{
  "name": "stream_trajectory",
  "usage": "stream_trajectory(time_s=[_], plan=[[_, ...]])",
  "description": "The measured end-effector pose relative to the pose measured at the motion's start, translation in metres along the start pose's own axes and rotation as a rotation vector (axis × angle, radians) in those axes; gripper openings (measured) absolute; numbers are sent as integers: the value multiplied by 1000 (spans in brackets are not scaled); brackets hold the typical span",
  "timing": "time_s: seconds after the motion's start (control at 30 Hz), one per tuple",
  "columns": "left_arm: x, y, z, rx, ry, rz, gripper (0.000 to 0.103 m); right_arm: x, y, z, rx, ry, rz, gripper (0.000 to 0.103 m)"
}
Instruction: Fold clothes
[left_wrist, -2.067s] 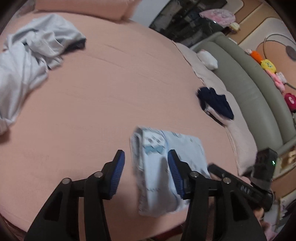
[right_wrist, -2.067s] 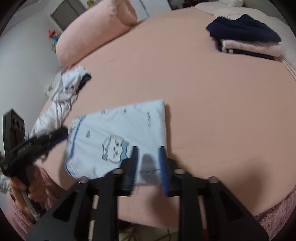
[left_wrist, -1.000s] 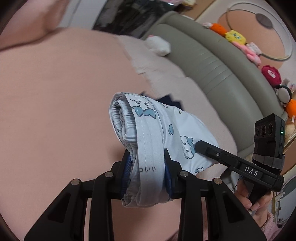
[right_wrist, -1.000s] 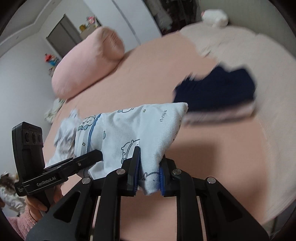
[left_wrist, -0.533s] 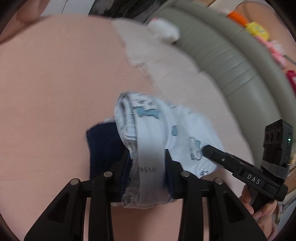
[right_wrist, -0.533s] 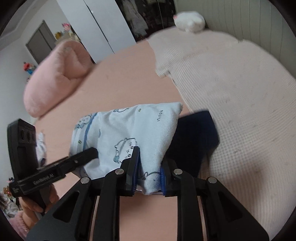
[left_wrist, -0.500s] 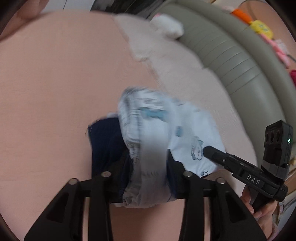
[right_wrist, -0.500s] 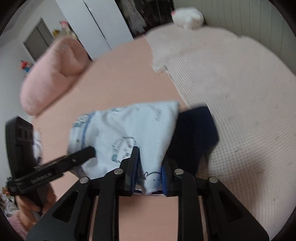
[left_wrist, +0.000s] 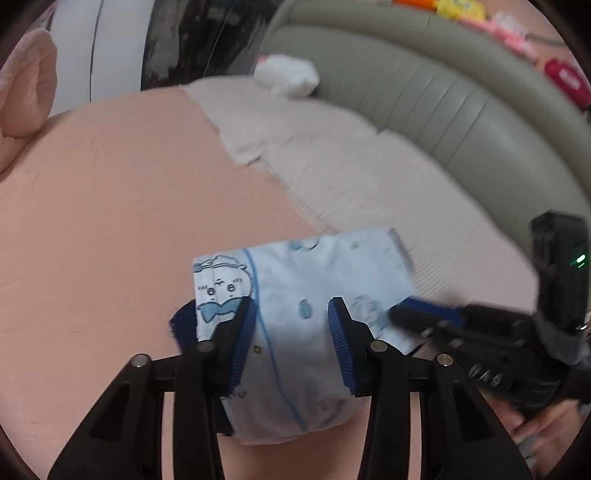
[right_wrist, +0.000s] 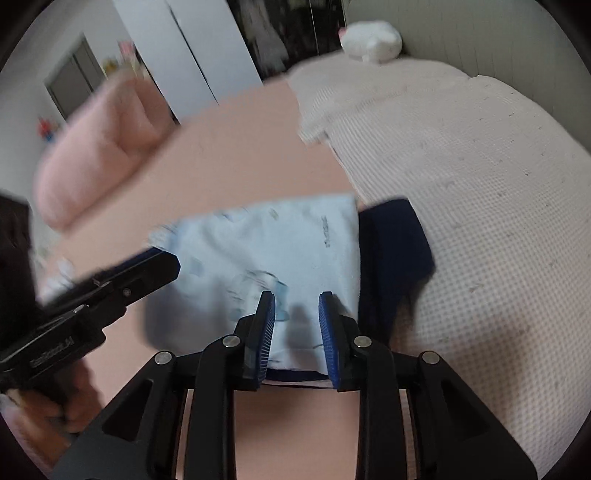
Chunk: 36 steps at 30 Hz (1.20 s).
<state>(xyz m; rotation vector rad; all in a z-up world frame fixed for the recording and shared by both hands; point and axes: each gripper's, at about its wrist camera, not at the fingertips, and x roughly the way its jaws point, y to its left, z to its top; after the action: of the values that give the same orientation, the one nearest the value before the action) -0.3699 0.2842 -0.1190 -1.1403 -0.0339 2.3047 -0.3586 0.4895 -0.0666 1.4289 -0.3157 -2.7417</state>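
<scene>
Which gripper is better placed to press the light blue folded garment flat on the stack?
Left. The left gripper sits over the middle of the light blue garment, while the right gripper is at its near edge.

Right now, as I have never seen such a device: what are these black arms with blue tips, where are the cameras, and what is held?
There is no robot here. A person holds one black tool in each hand, and each tool ends in a blue-tipped two-finger gripper. Each picture comes from a camera on one tool, looking forward along it: one from the left gripper, one from the right gripper. Both look down at a pink bed, where a folded light blue garment lies on a navy garment. Nothing is held: both grippers' jaws, which have just been closing a little, stand open, with the blue cloth showing between them, unpressed.
</scene>
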Motion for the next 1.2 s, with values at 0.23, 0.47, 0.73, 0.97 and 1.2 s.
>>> stream_trajectory(time_s=[0.23,0.47,0.73,0.97,1.2], plan=[[-26,31,8,-73,17,60,28,-19,-22,0,67,-10,8,8],[-100,57,-6,-154,-14,245,70,-64,23,-9,42,-40,-100,47],[-216,105,-44,-216,-48,411,77,-117,173,-43,-73,-47,3,81],[-345,128,-105,-276,-127,479,79,-160,278,-92,-134,-44,113,81],[-428,128,-175,-267,-166,501,80,-199,332,-156,-195,-60,120,81]])
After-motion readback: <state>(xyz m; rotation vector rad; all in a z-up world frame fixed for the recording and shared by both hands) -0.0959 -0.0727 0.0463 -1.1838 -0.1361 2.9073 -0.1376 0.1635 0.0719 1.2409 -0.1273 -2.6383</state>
